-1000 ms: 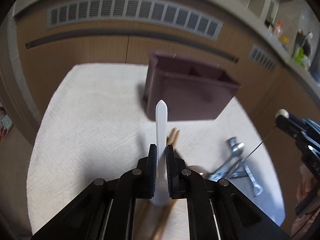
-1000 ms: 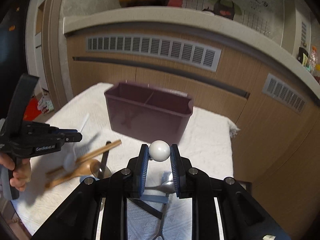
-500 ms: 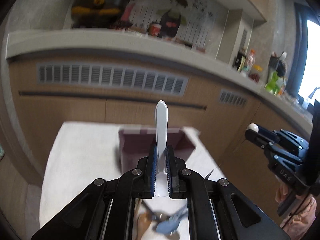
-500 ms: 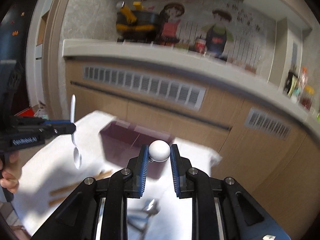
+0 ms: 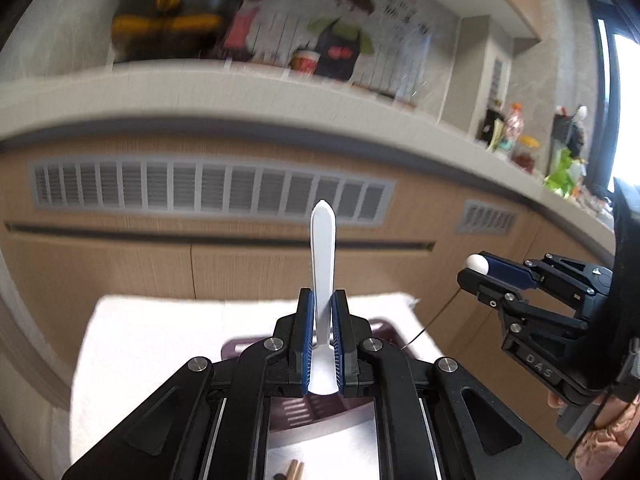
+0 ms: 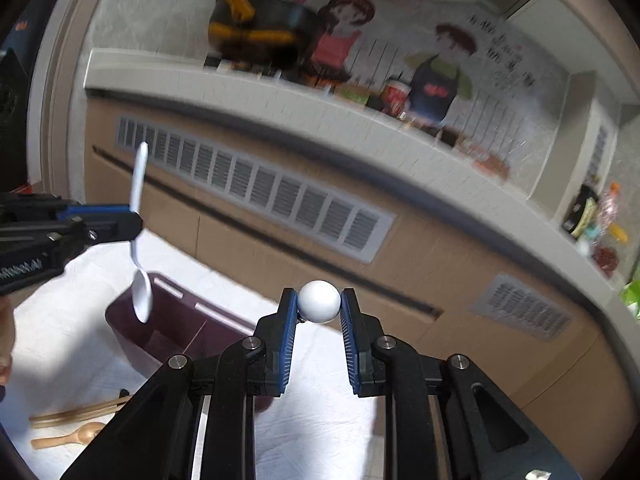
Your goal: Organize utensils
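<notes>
My left gripper [image 5: 322, 312] is shut on a white plastic spoon [image 5: 323, 248], handle pointing up. The right wrist view shows this spoon [image 6: 138, 236] upright with its bowl hanging just above the dark purple divided bin [image 6: 168, 332]. My right gripper [image 6: 319, 306] is shut on the white ball end [image 6: 319, 302] of a thin wire utensil; it shows in the left wrist view [image 5: 476, 266] with the wire trailing down. The bin [image 5: 248, 348] is mostly hidden behind my left gripper.
A white cloth [image 6: 80, 344] covers the table. Wooden chopsticks [image 6: 80, 412] and a wooden spoon [image 6: 68, 438] lie on it at the lower left. Behind the table stands a wooden counter front with vent grilles [image 5: 208, 190].
Both grippers have lifted high above the table with their utensils. The white spoon now hangs over the bin. The metal utensils on the cloth have dropped out of view.
</notes>
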A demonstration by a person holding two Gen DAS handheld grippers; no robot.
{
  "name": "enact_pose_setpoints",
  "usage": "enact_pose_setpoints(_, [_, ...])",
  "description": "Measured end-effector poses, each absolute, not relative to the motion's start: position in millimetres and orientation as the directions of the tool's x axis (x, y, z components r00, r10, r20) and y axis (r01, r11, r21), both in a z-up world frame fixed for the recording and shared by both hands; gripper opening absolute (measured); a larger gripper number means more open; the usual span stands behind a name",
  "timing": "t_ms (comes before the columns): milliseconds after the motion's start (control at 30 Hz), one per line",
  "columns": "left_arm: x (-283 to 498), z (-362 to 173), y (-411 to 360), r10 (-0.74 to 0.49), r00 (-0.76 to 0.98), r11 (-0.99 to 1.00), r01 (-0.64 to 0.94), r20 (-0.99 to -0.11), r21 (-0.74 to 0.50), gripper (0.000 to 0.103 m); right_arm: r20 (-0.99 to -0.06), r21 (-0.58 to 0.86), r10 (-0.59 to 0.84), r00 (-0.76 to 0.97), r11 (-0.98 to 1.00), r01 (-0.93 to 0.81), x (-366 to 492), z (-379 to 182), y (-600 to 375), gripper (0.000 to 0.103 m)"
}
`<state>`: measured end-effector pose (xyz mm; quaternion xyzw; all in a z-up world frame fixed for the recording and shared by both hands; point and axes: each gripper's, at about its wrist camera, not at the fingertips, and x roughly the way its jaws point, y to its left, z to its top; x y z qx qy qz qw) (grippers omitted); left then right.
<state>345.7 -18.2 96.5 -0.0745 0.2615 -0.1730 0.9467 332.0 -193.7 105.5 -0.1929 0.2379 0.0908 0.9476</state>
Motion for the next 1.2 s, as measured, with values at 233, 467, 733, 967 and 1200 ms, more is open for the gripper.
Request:
enact_pose_setpoints(233, [373.0, 43.8, -12.2, -0.368, 0.747, 0.928, 0.256, -0.553, -0.271, 0.012, -0.593, -0.261, 0.11, 0.798, 0.911, -0.32, 362.2, 63.6, -192.1, 0.02])
enact_pose_setpoints(467, [361.6, 30.0, -4.2, -0.36, 0.737, 0.931, 0.242, -0.572, -0.274, 0.028, -0.59, -0.195, 0.154, 0.793, 0.925, -0.326, 356.8, 57.0, -200.0, 0.045])
enact_pose_setpoints(733, [311.1, 24.0, 26.4, -0.303, 0.728, 0.951, 0.184, -0.615, -0.25, 0.053, -0.517, -0.185, 0.158, 0.841, 0.939, -0.29, 305.9, 55.7, -210.4, 0.098])
enact_pose_setpoints(967, [260.6, -8.2, 38.2, -0.288, 0.659, 0.956, 0.164, -0.695, -0.241, 0.065, -0.624, -0.289, 0.193, 0.758, 0.843, -0.453, 255.2, 3.6, -176.6, 0.102])
enact_pose_setpoints(1200, [215.9, -40.3, 45.3, -0.297, 0.578, 0.955, 0.16, -0.76, -0.252, 0.069, -0.734, -0.245, 0.27, 0.624, 0.751, -0.613, 235.7, -40.1, -163.9, 0.086])
